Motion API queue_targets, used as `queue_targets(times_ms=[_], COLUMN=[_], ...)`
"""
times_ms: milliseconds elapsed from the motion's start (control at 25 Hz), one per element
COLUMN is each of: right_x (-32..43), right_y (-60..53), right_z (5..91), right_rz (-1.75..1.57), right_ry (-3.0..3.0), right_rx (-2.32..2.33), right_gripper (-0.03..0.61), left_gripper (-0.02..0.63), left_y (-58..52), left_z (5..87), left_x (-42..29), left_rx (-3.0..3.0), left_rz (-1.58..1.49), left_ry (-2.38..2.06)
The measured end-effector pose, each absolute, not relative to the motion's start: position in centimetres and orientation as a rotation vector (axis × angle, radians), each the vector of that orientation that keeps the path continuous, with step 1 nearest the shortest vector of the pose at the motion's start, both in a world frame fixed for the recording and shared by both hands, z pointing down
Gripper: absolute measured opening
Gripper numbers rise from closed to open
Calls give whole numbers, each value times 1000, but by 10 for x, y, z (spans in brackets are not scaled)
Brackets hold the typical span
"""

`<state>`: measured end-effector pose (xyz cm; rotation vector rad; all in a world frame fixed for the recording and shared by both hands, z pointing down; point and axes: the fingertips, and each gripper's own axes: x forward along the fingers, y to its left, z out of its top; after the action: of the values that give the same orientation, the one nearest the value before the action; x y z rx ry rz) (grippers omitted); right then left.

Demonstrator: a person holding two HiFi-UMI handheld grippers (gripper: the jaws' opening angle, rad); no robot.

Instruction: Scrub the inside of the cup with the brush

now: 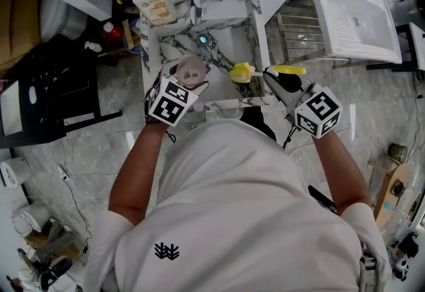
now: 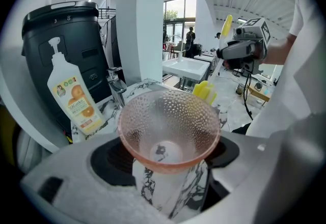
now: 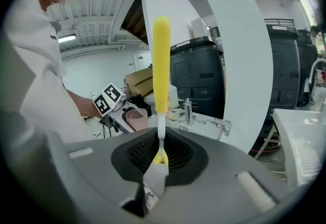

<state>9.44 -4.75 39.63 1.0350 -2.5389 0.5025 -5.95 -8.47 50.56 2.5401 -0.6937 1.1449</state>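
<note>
A pink dimpled glass cup [image 2: 170, 129] sits between the jaws of my left gripper [image 2: 168, 167], which is shut on its base, mouth facing the camera. In the head view the cup [image 1: 192, 72] hangs over the marble sink [image 1: 255, 32] in my left gripper [image 1: 188, 83]. My right gripper [image 1: 280, 81] is shut on a yellow brush [image 1: 242, 73]. The brush's sponge head [image 2: 205, 90] hovers just beyond the cup's rim, outside it. In the right gripper view the yellow handle [image 3: 161, 60] stands up from my right gripper [image 3: 160, 159].
An orange-label soap bottle [image 2: 74, 98] and a chrome faucet [image 2: 116, 85] stand at the sink's back edge. A black bin [image 2: 66, 39] is behind them. A white drying rack [image 1: 355, 18] is to the right. A white pillar [image 2: 142, 19] rises behind the sink.
</note>
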Motion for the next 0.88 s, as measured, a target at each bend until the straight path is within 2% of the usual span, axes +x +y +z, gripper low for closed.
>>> queue_targets(times_ms=[880], right_x=[91], right_y=[-44], right_z=[395], right_rz=[487], right_ry=[-2538], right_rx=[1026], right_gripper=[41], left_gripper=[380], left_y=[-78], left_z=[508], left_x=[-62], left_rx=[2522], left_rz=[1151], left_ry=[-689])
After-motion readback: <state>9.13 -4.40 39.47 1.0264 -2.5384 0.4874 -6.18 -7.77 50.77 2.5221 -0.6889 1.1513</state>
